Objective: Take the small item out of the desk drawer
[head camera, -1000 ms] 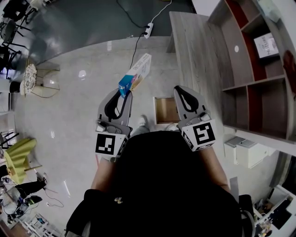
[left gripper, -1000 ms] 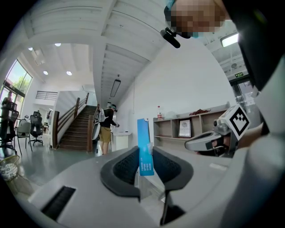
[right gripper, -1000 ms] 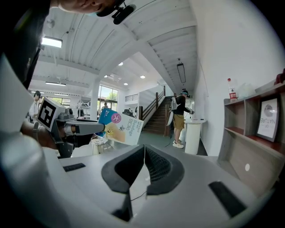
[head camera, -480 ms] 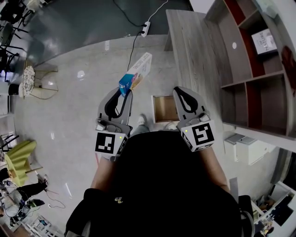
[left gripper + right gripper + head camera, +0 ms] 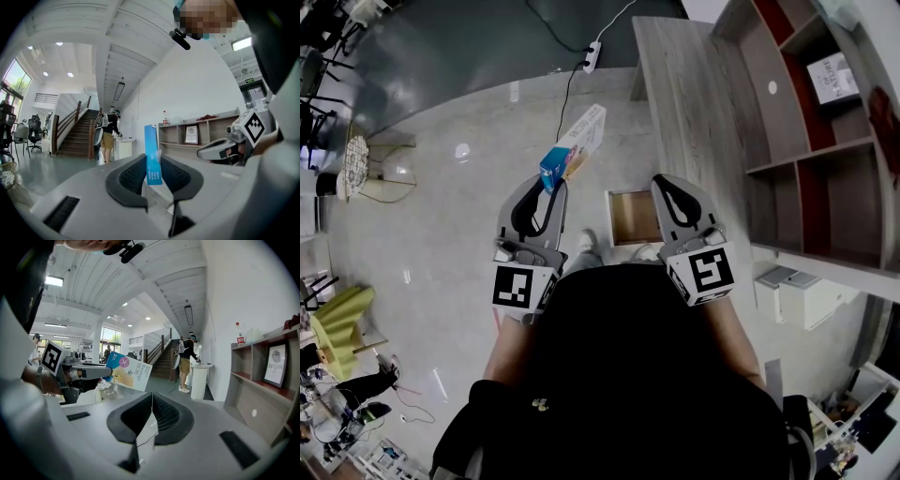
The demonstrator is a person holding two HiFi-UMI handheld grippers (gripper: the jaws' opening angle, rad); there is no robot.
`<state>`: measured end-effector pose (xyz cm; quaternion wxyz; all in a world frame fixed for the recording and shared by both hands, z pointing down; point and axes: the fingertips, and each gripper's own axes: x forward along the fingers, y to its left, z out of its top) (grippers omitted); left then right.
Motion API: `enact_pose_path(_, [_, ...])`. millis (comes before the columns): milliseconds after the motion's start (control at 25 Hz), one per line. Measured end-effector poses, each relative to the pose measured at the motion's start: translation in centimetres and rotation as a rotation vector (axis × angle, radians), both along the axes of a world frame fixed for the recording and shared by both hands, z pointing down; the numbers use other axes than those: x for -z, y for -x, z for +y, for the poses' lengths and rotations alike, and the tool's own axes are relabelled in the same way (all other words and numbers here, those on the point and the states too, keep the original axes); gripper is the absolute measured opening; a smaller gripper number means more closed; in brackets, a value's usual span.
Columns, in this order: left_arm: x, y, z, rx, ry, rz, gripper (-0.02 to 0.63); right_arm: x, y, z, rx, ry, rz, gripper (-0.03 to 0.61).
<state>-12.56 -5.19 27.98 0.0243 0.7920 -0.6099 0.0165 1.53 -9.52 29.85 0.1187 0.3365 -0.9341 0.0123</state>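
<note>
A small white-and-blue box [image 5: 575, 142] sticks out forward from my left gripper [image 5: 551, 187], whose jaws are shut on its blue end. In the left gripper view the box's blue edge [image 5: 151, 154] stands upright between the pads. My right gripper [image 5: 664, 182] is level with the left one, its jaws shut with nothing between them; in the right gripper view they meet at one line [image 5: 152, 405]. Just beyond the right gripper the desk drawer [image 5: 634, 217] stands pulled out, its wooden bottom bare. The box [image 5: 129, 372] also shows at the left of the right gripper view.
The long wooden desk [image 5: 689, 112] runs along the right, with an open shelf unit [image 5: 825, 141] behind it. A power strip [image 5: 596, 56] and cable lie on the floor ahead. A person [image 5: 108, 133] stands far off by a staircase [image 5: 75, 136].
</note>
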Motion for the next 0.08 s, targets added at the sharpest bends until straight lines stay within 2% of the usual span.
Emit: enact_pose_path(80, [-0.06,0.05,-0.01,0.003,0.001,0.002,0.097,-0.03,-0.02,0.02,0.0,0.001,0.002,0.0])
